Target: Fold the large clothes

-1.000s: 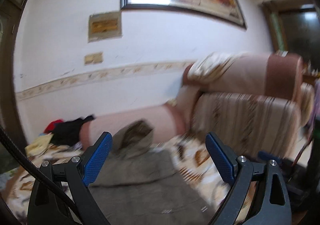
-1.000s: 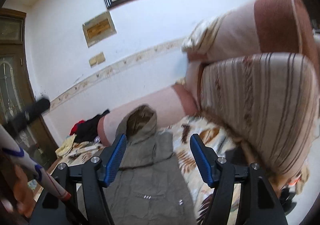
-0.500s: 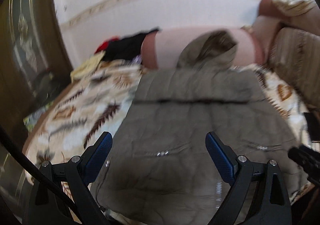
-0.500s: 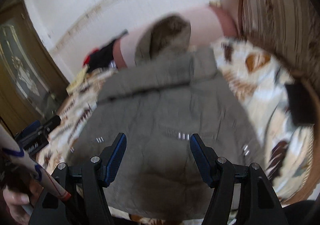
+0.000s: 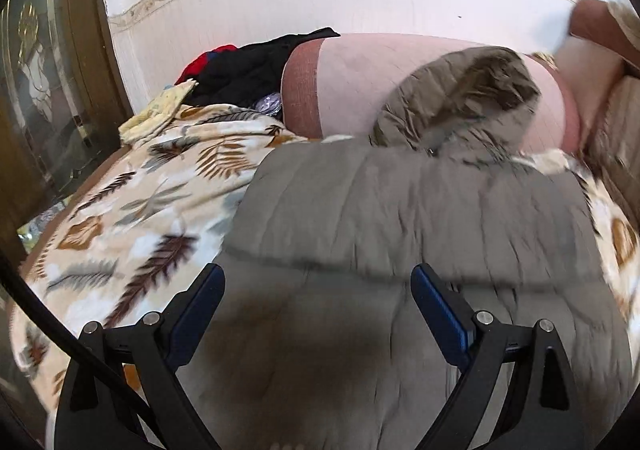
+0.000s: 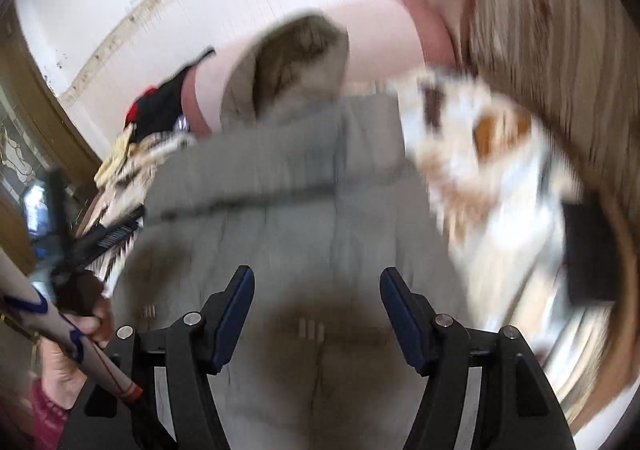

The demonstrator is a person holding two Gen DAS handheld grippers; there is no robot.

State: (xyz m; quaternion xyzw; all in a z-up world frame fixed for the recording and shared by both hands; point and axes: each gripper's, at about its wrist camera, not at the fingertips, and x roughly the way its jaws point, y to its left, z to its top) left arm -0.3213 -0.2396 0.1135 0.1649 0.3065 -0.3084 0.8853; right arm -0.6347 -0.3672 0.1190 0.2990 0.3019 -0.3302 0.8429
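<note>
A grey-green padded coat (image 5: 400, 218) lies flat on my leaf-print blanket (image 5: 132, 218), covering most of the sofa seat. Its quilted panels are creased, and a sleeve is folded across the chest. The hood (image 5: 460, 98), with its darker lining showing, leans up against the pink backrest (image 5: 352, 82). The coat's long axis runs from the hem near me up to the hood at the far end. My left hand-held gripper (image 5: 318, 290) hangs spread above the lower body, empty. My right hand-held gripper (image 6: 316, 290) is spread too, nothing between its pads.
</note>
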